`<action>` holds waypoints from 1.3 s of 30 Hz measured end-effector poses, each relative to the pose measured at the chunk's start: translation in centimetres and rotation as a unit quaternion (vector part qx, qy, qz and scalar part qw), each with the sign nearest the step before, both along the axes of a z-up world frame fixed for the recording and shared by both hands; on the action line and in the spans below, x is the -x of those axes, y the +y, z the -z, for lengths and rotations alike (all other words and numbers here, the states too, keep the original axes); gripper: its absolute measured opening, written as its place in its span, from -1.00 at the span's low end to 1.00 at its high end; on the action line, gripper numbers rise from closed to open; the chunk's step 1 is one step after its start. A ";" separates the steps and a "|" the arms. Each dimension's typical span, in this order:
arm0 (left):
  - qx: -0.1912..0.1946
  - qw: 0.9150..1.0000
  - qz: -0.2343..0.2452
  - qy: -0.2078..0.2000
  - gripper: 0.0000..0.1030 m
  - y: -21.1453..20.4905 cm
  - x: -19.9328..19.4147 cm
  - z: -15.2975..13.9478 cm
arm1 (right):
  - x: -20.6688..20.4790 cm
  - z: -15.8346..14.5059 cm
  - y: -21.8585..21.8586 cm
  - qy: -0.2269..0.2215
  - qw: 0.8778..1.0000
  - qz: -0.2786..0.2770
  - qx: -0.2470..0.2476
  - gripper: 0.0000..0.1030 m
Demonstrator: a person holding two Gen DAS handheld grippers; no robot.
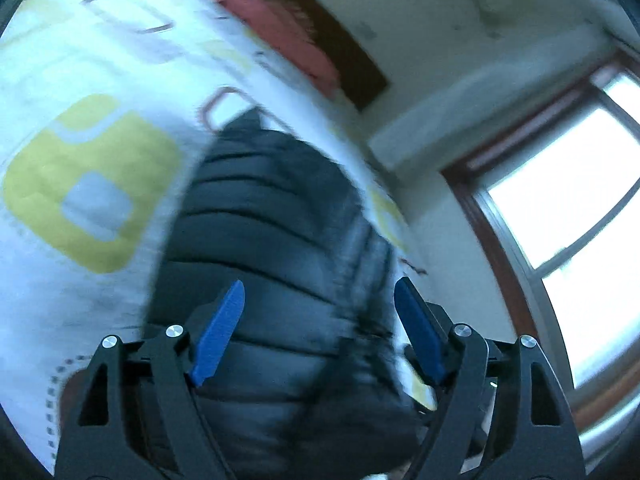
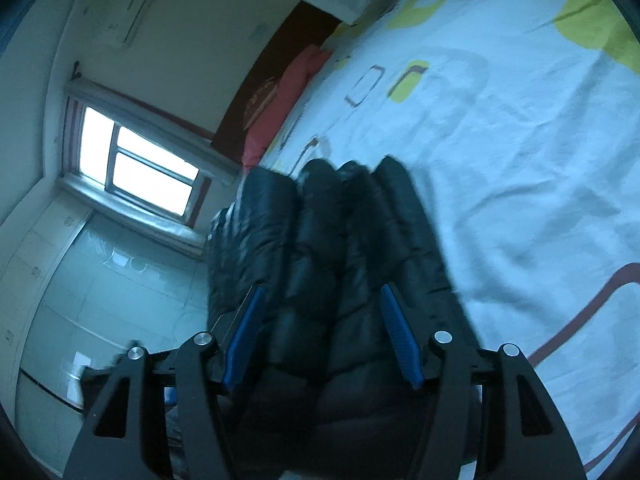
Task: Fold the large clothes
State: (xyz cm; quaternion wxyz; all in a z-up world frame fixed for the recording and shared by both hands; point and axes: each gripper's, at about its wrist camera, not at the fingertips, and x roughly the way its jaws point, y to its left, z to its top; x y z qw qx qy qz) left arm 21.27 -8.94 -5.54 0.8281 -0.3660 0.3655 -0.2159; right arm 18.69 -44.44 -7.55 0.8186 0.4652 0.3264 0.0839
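Observation:
A black quilted puffer jacket (image 1: 272, 216) lies on a bed with a white sheet printed with yellow and grey squares (image 1: 88, 184). My left gripper (image 1: 320, 296) is open just above the jacket, blue fingers spread either side of its padded body. In the right wrist view the jacket (image 2: 320, 232) fills the space between the blue fingers of my right gripper (image 2: 322, 300), which is open around the fabric. Both views are motion-blurred.
A red pillow (image 1: 280, 32) lies against a dark wooden headboard (image 1: 352, 64) at the far end of the bed; it also shows in the right wrist view (image 2: 280, 100). A bright window (image 2: 136, 164) and pale walls stand beside the bed. The bed sheet (image 2: 500, 160) extends to the right.

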 end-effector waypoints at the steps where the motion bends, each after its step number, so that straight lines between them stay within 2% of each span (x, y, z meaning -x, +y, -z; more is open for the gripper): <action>1: 0.003 1.000 -0.007 0.010 0.49 0.8 -0.3 0.8 | -0.4 -0.1 0.5 -0.001 1.000 -0.004 0.000 0.16; 4: 0.009 0.999 -0.011 0.033 0.49 2.0 -1.0 2.6 | -1.1 -0.2 1.7 0.001 1.000 -0.014 0.004 0.24; 9: 0.009 0.998 -0.007 0.054 0.49 2.5 -2.0 4.7 | -2.5 0.4 3.6 0.017 0.999 -0.040 0.016 0.25; 12: 0.011 0.998 0.005 0.064 0.49 2.1 -2.4 5.2 | -3.2 0.5 3.9 0.034 0.997 -0.047 0.041 -0.39; 13: 0.014 0.998 0.010 0.063 0.50 2.0 -2.5 5.1 | -3.1 0.1 3.6 0.030 0.997 -0.041 0.050 -0.48; 16: 0.013 0.998 0.028 0.051 0.54 1.6 -2.5 4.6 | -2.7 -0.7 2.2 0.022 0.997 -0.026 0.065 -0.56; 21: -0.011 0.997 0.058 0.049 0.63 -0.3 -2.9 4.9 | -2.8 0.9 -0.2 0.049 0.996 -0.026 0.073 -0.57; 25: -0.045 0.995 0.064 0.064 0.66 -2.0 -3.3 6.8 | -3.1 3.6 -1.1 0.057 0.996 -0.037 0.049 -0.57; 30: -0.041 0.991 0.081 0.100 0.66 -2.7 -4.6 8.9 | -3.2 5.2 -2.0 0.053 0.997 -0.041 0.028 -0.62; 33: -0.032 0.990 0.085 0.104 0.65 -2.5 -4.8 9.2 | -3.3 5.2 -2.1 0.055 0.997 -0.043 0.020 -0.61; 35: -0.025 0.990 0.089 0.102 0.65 -2.1 -4.7 9.1 | -3.5 5.1 -2.3 0.055 0.997 -0.043 0.013 -0.58; 38: -0.009 0.991 0.085 0.106 0.65 -1.3 -4.6 9.1 | -3.0 4.7 -2.8 0.050 0.998 -0.040 0.011 -0.39; 39: -0.005 0.991 0.083 0.105 0.65 -1.0 -4.3 9.1 | -2.6 4.3 -2.8 0.047 0.998 -0.036 0.011 -0.22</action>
